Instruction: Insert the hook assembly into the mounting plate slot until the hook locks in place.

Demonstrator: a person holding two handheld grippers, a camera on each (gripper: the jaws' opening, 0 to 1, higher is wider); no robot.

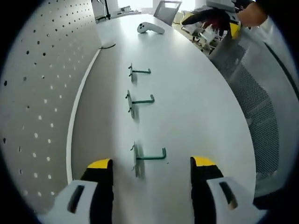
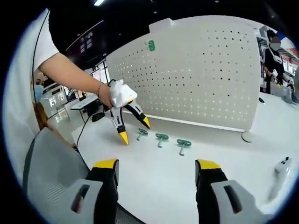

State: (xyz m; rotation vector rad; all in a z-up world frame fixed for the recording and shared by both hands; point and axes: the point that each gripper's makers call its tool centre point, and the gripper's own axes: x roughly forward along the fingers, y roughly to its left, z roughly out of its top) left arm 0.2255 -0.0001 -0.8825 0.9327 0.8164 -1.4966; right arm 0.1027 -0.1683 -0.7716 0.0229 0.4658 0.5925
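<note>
Plainly, three green hooks lie in a row on the white counter [image 1: 196,93]: in the left gripper view the near hook [image 1: 148,157] sits just ahead of and between the jaws, the middle hook [image 1: 139,102] beyond it, and the far hook [image 1: 138,72] further on, each with a small flat plate at one end and a bent arm pointing toward the view's right. None of them is touched by a gripper. The white pegboard [image 1: 42,102] stands upright along the counter's edge, to the left of the row in that view, apart from the hooks. The left gripper [image 1: 152,170] hovers over the counter with its yellow-tipped jaws spread wide and nothing between them; in the right gripper view it hangs from a person's hand [image 2: 105,93], tips pointing down close to the row of hooks. The right gripper [image 2: 156,168] is also spread and empty, well back from the hooks. A white controller [image 1: 150,28] lies at the counter's far end, and a grey mesh chair [image 1: 252,93] stands beside the counter.
</note>
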